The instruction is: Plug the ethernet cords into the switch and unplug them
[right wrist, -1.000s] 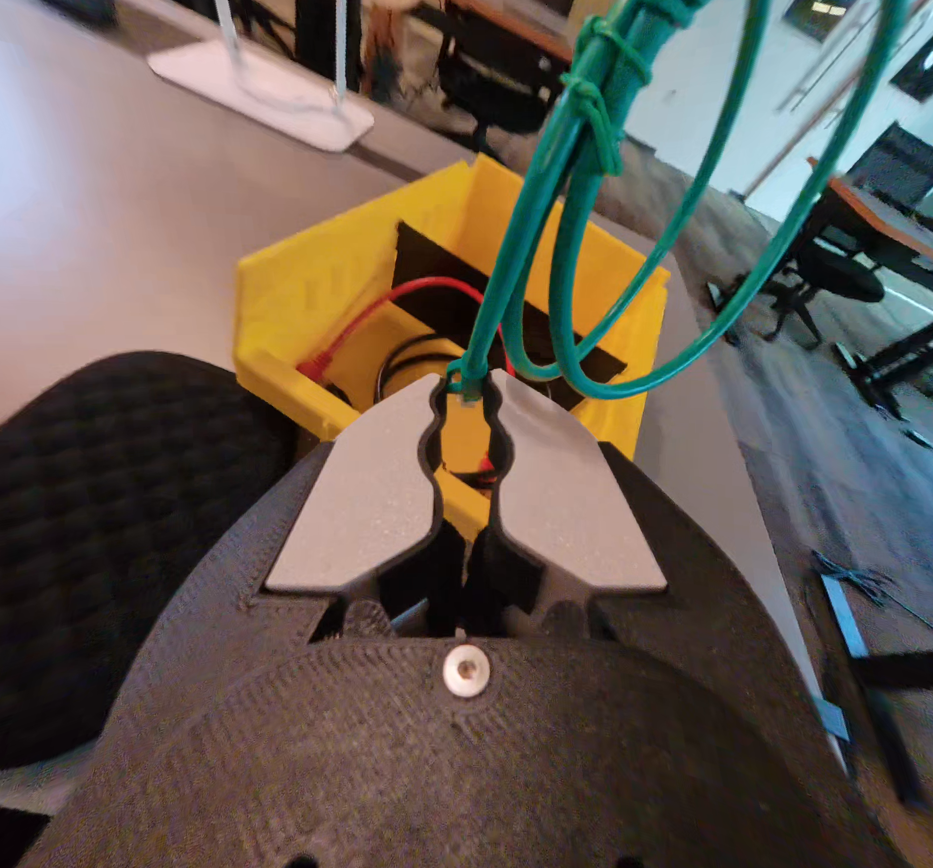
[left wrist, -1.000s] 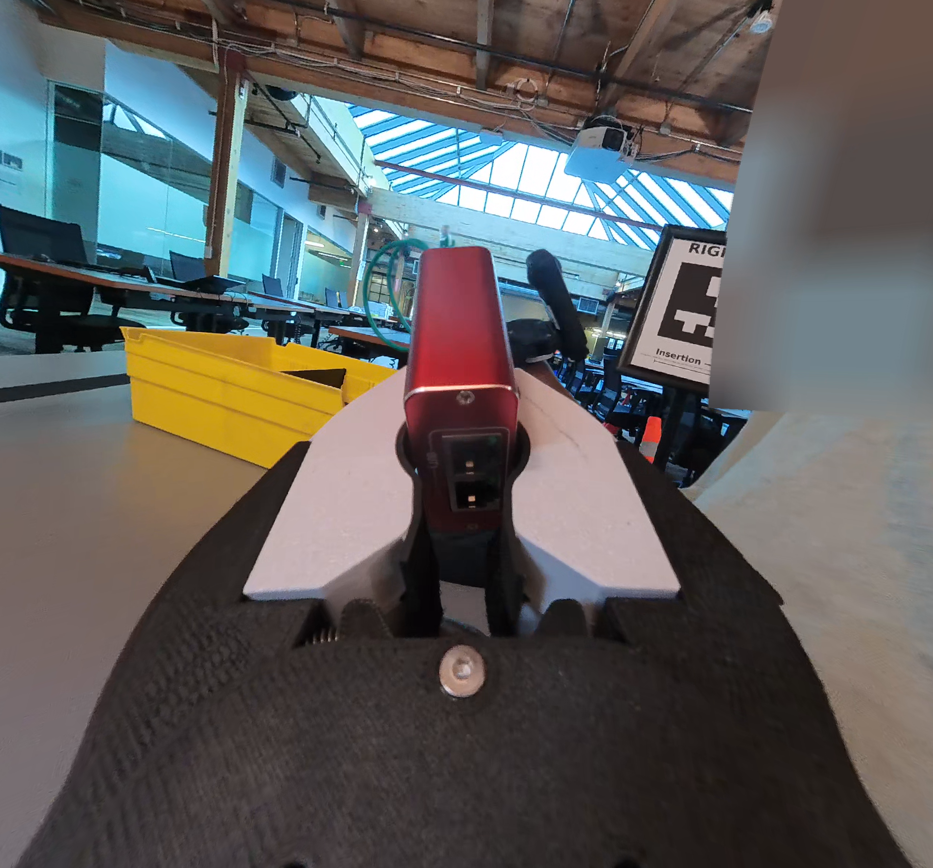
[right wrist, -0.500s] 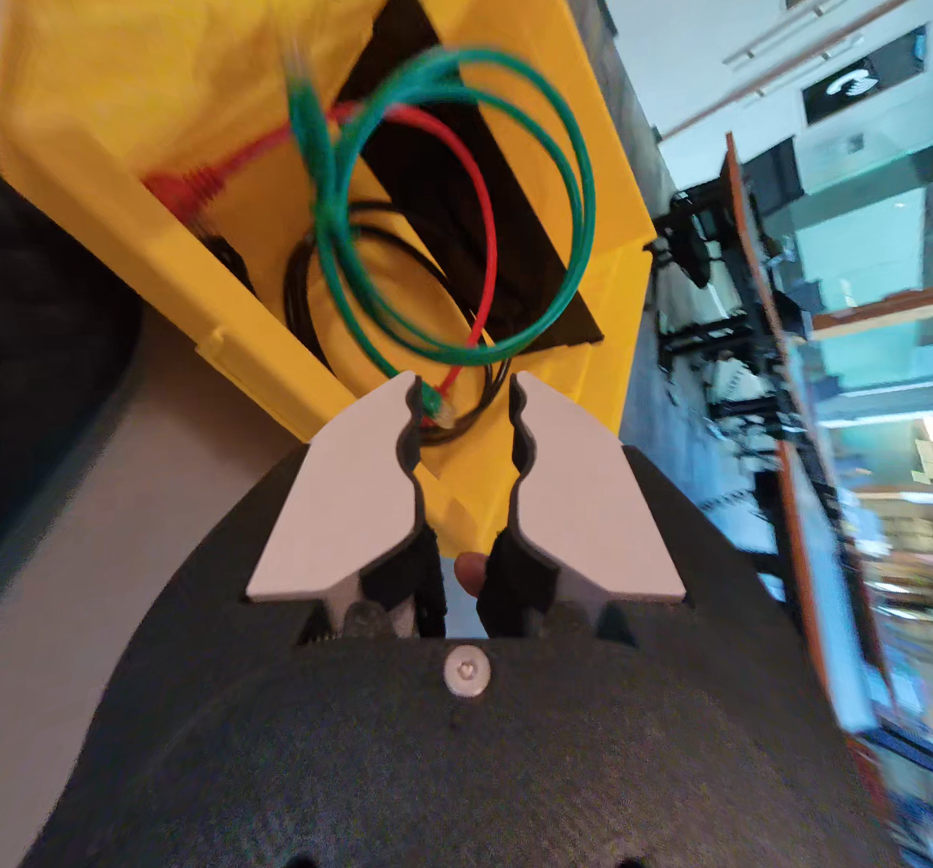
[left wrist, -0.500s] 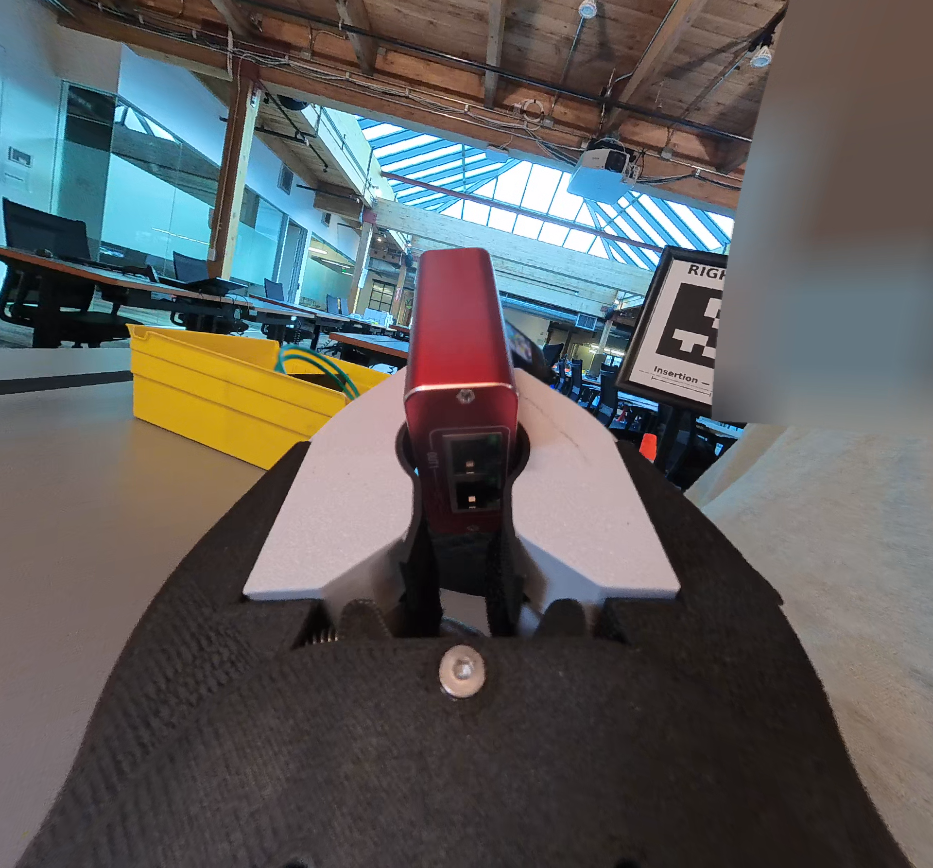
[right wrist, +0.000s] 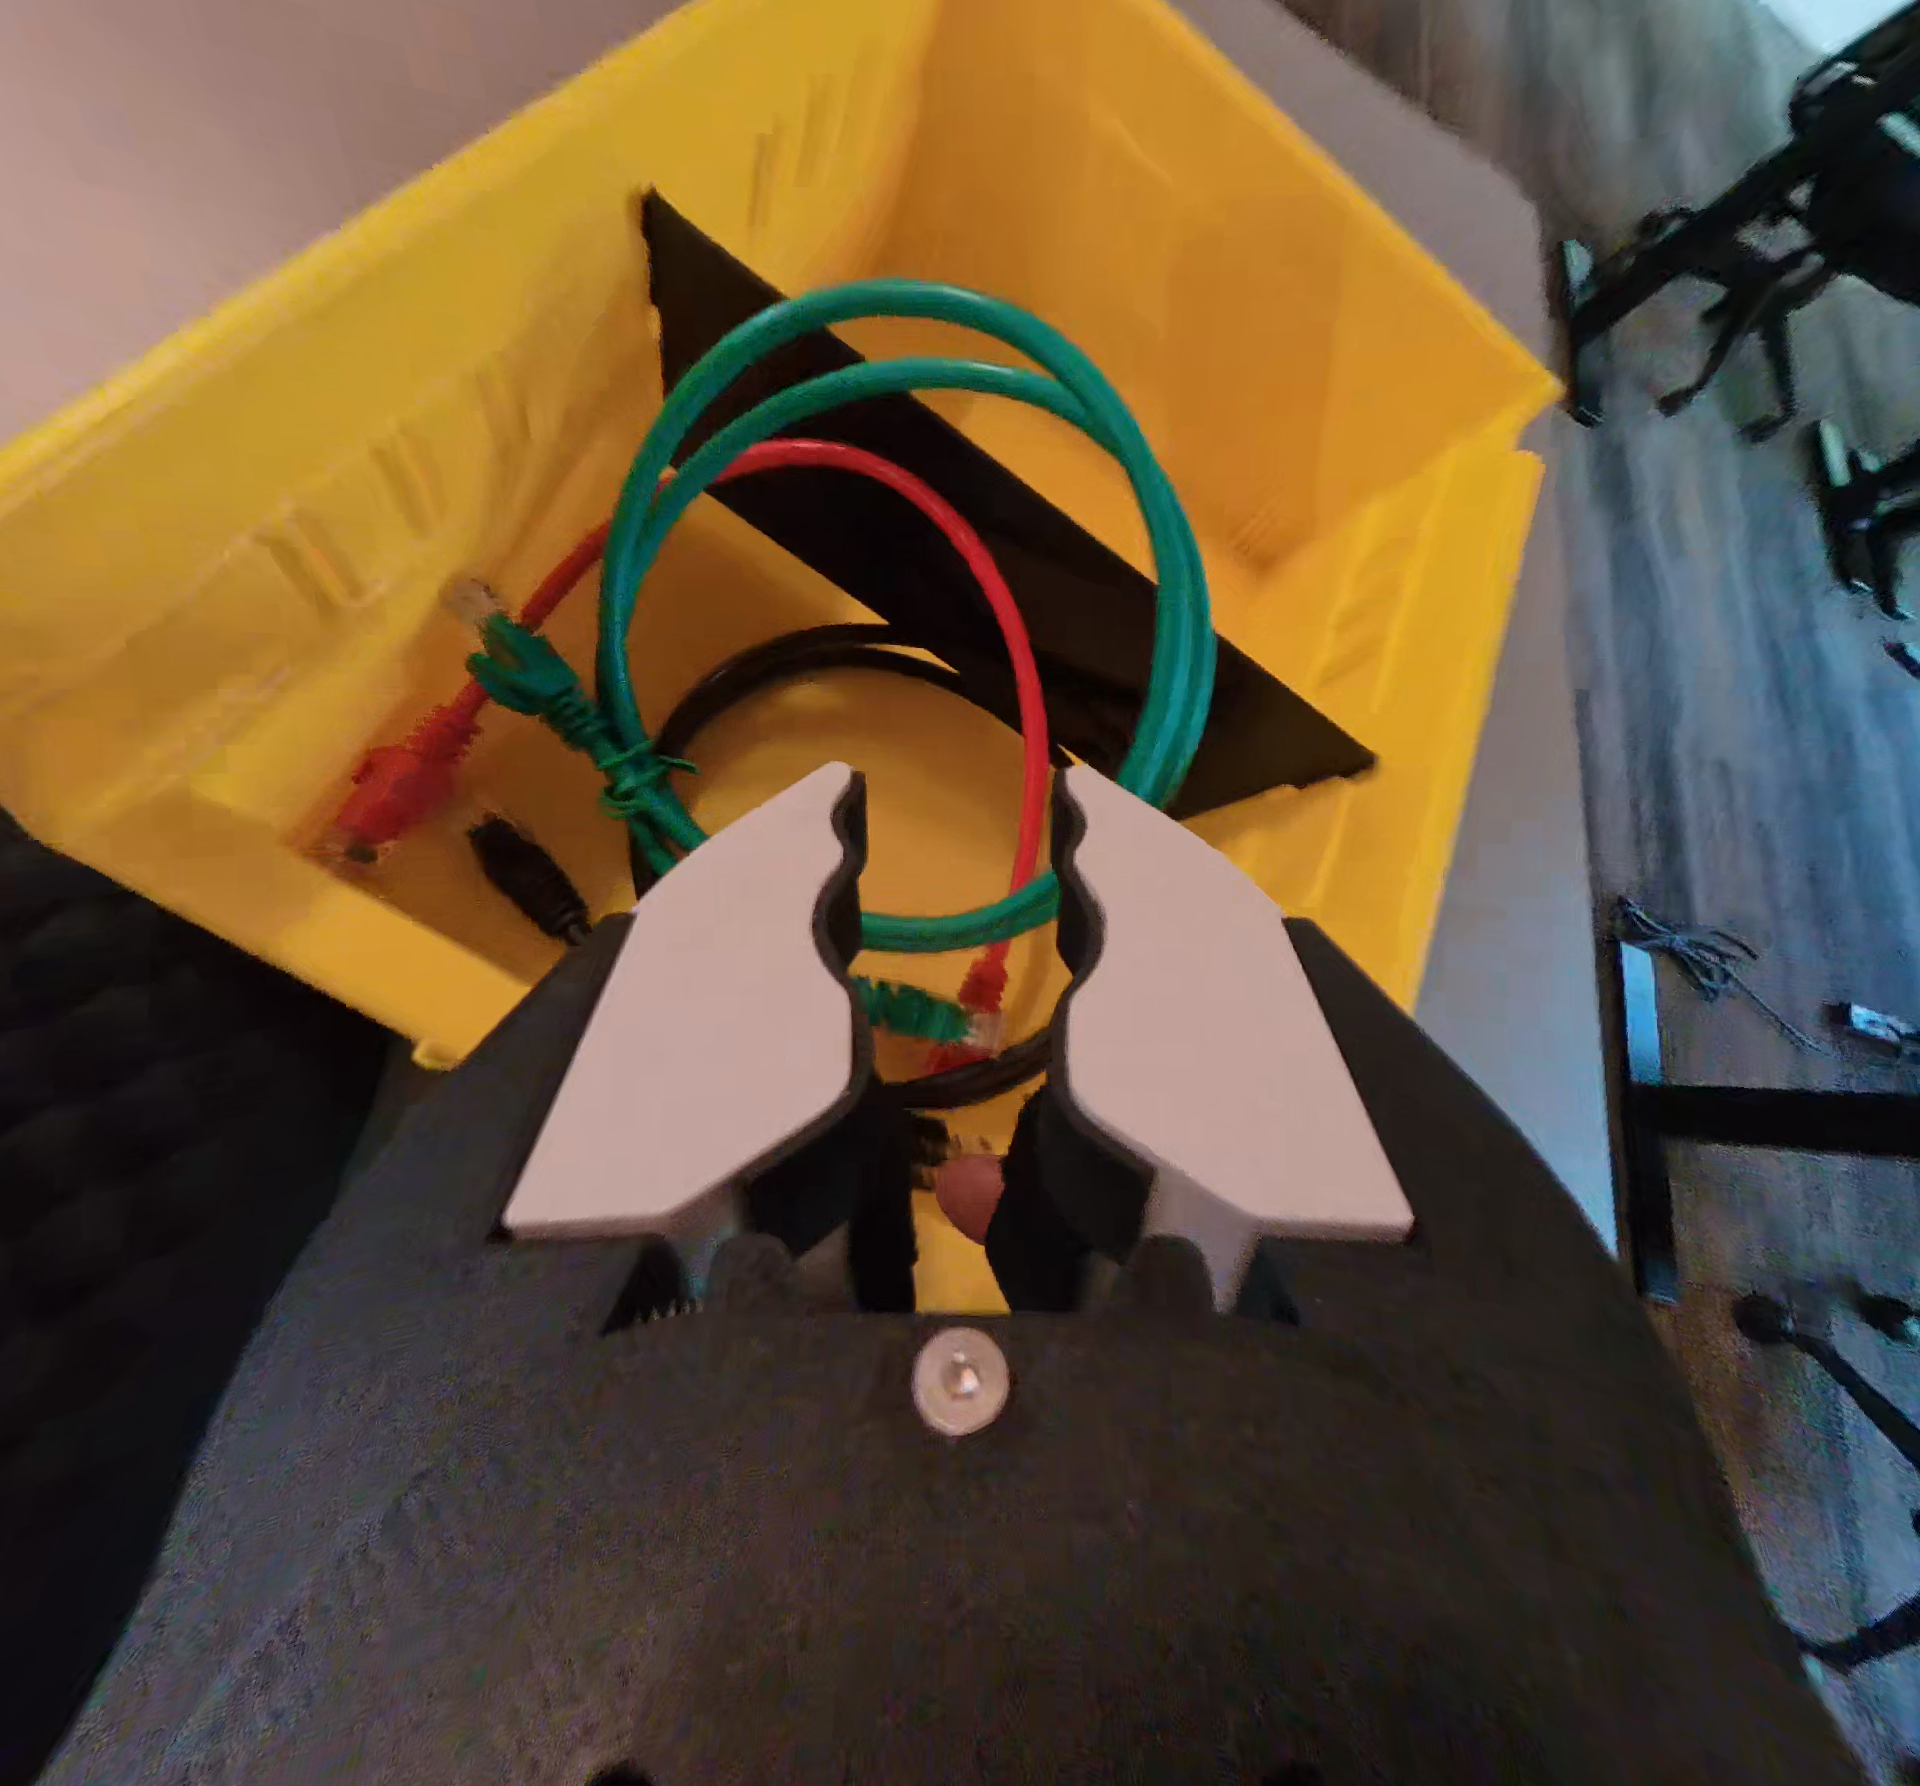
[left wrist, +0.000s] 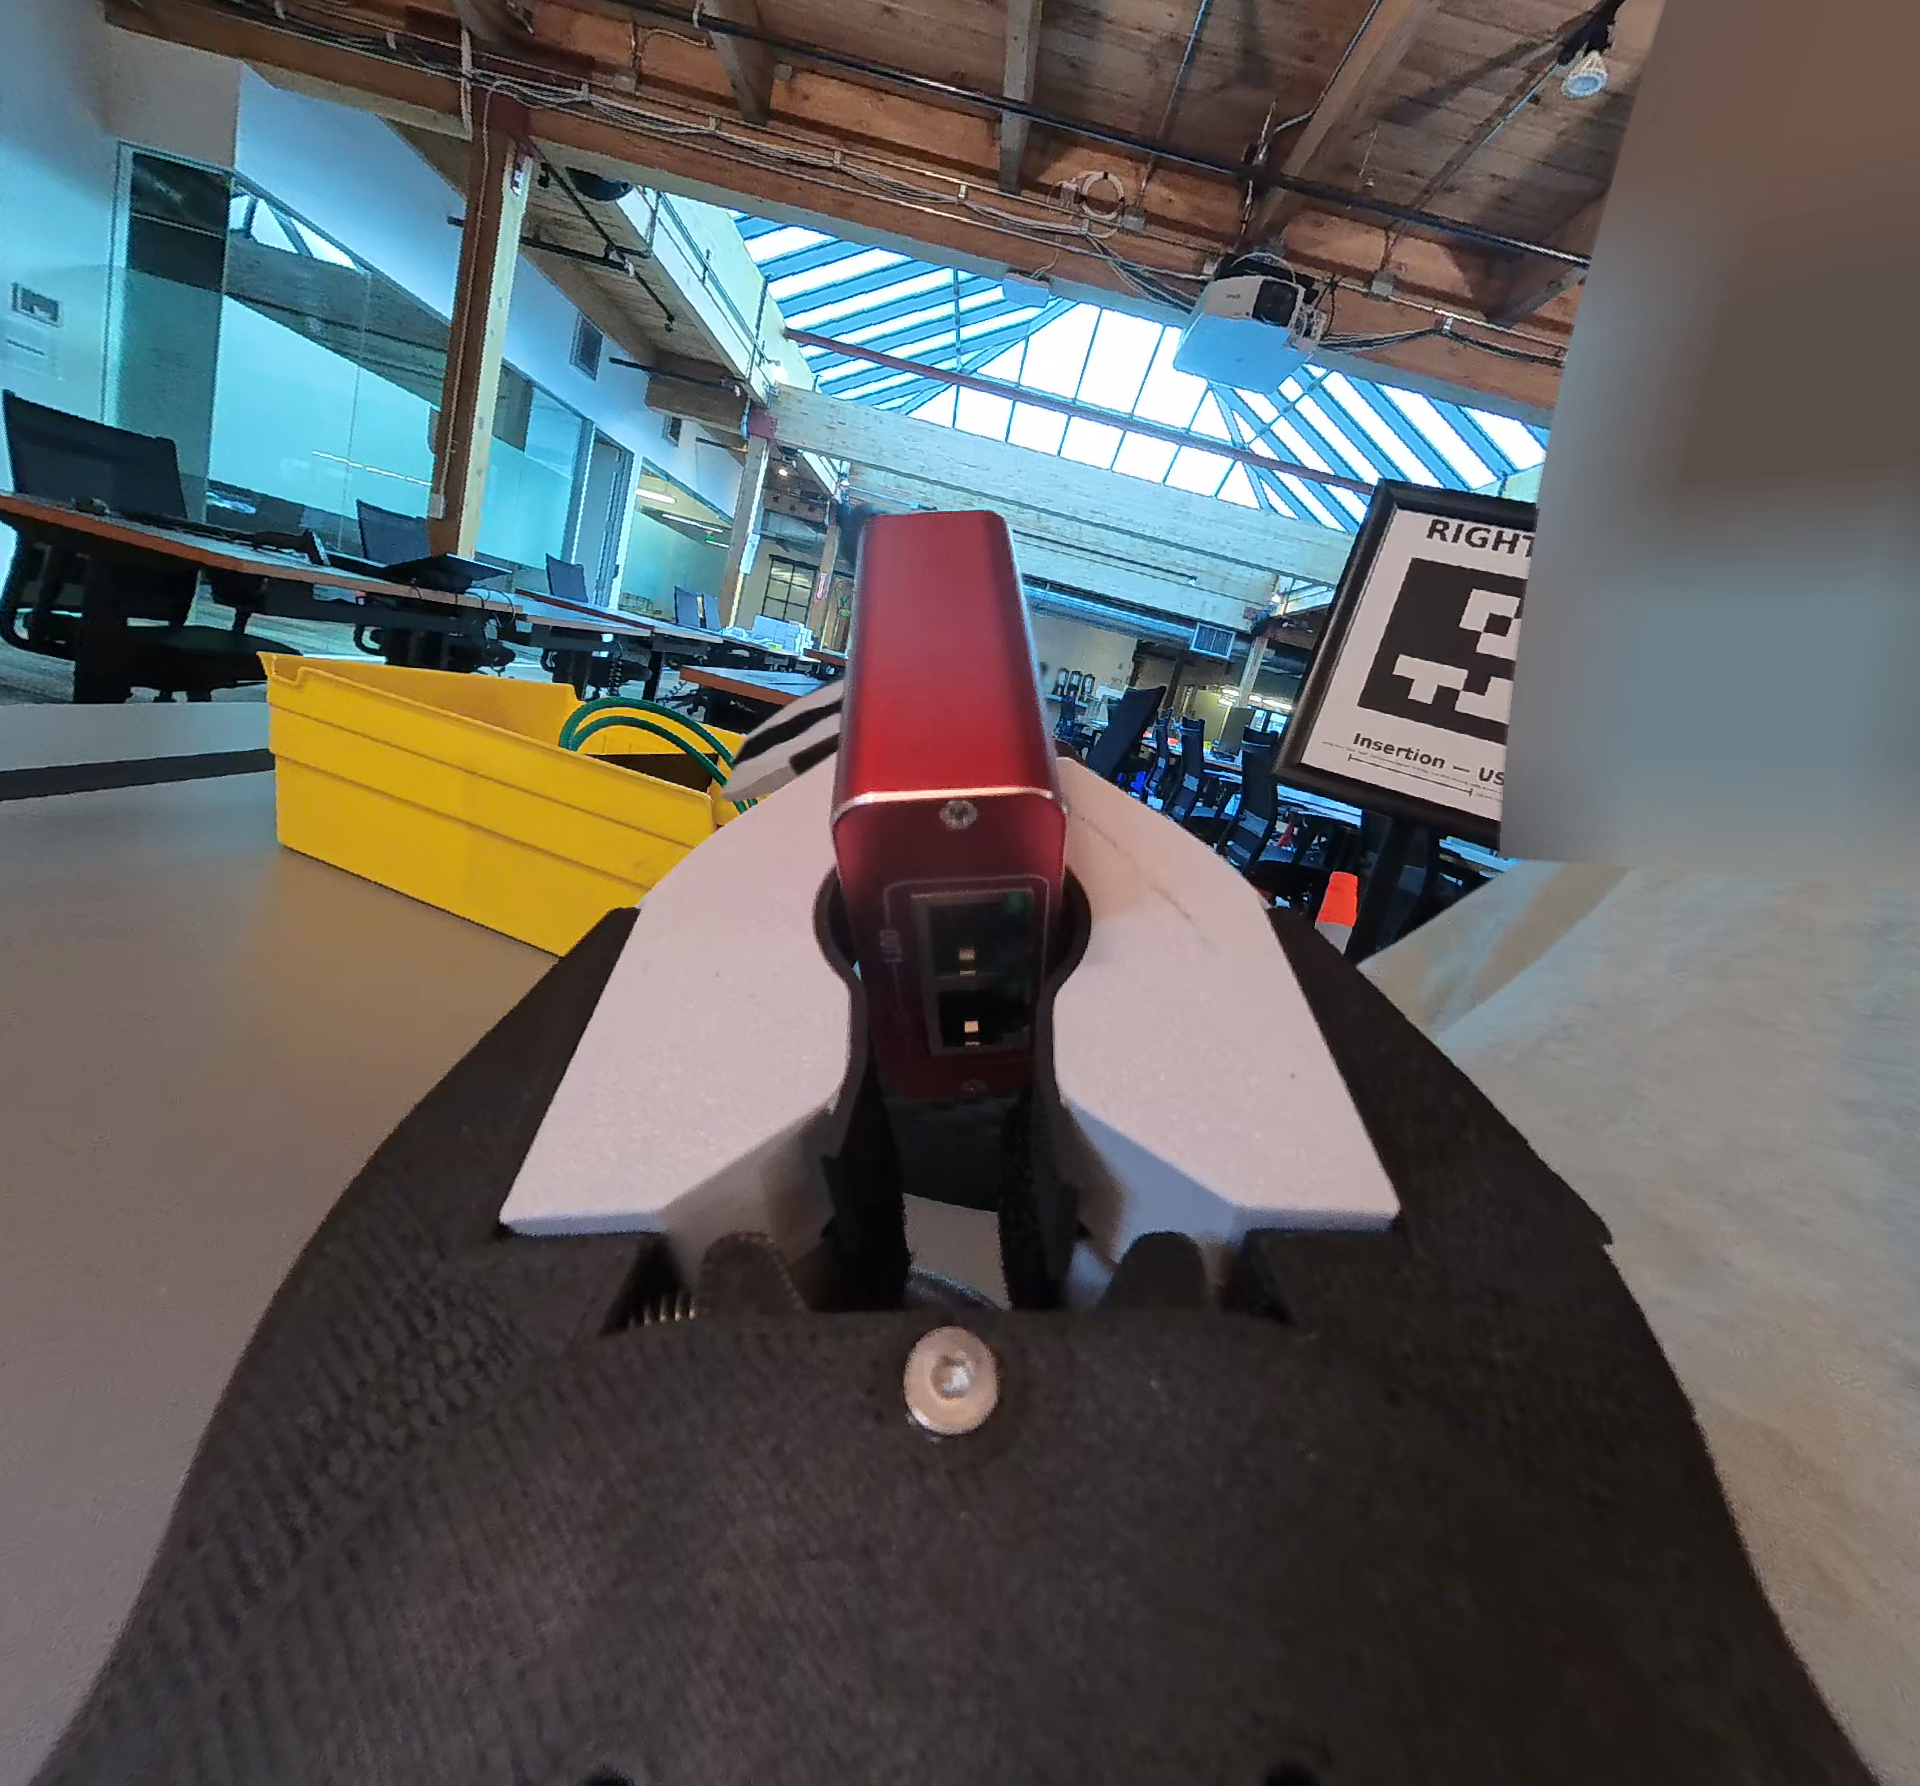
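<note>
The red switch (left wrist: 948,801) is clamped by the left gripper (left wrist: 951,967); the right gripper (right wrist: 956,905) is held agape and empty over the yellow bin (right wrist: 1143,126), where the green cord (right wrist: 1164,614) at 12 o'clock could be snagged with the red cord (right wrist: 1023,645), the loops being interlaced.

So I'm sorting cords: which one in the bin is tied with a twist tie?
The green cord, bound by a green tie near its plug; the red cord and black cord show none.

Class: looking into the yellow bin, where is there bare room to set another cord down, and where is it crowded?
Free: the yellow bin beyond the black divider. Crowded: the near compartment, where the green cord, red cord and black cord overlap.
</note>
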`<state>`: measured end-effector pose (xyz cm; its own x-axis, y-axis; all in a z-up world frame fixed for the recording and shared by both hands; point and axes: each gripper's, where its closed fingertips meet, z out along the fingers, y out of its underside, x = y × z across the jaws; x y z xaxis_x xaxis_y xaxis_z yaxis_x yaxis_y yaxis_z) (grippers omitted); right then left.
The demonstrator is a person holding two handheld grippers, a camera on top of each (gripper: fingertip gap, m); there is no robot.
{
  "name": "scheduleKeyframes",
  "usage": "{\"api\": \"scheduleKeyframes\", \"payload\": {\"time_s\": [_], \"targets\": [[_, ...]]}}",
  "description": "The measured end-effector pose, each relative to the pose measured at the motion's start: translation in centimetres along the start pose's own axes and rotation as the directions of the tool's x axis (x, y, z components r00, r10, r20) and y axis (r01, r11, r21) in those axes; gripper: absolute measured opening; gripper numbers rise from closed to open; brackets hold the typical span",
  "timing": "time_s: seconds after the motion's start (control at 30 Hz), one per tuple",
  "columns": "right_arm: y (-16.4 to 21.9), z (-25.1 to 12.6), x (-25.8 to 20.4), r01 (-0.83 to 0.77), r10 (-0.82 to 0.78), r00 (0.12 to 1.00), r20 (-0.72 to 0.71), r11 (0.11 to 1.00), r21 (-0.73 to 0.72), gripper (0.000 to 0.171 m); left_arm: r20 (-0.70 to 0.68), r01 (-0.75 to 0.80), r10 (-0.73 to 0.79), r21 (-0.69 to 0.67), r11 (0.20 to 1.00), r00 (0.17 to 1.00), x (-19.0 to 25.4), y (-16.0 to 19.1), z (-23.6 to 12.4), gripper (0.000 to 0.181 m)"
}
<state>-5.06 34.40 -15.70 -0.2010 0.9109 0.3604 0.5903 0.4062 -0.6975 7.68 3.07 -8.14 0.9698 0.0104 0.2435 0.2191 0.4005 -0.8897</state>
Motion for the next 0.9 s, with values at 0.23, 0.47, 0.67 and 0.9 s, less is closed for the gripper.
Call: {"api": "scheduleKeyframes", "payload": {"time_s": [0.23,0.47,0.67,0.9], "targets": [[-2.0,3.8,1.3,0.082,-0.088,0.991,-0.104,0.995,-0.06,0.028,-0.003,0.009,-0.009,-0.001,1.0,1.0,0.0,0.0,0.0,0.029],[-0.8,4.4,-0.1,0.089,-0.089,0.996,0.013,0.993,-0.074,0.021,-0.009,0.015,-0.015,-0.006,1.0,1.0,0.0,0.1,0.0,0.029],[-6.2,0.4,3.6,0.075,-0.036,0.991,-0.129,0.949,0.305,0.027,-0.015,0.01,-0.01,-0.015,1.0,1.0,0.2,0.2,0.1,0.029],[-2.9,4.8,2.6,0.085,-0.085,0.996,-0.011,0.99,0.11,0.011,-0.012,0.01,-0.01,-0.02,1.0,1.0,0.1,0.3,0.1,0.029]]}}
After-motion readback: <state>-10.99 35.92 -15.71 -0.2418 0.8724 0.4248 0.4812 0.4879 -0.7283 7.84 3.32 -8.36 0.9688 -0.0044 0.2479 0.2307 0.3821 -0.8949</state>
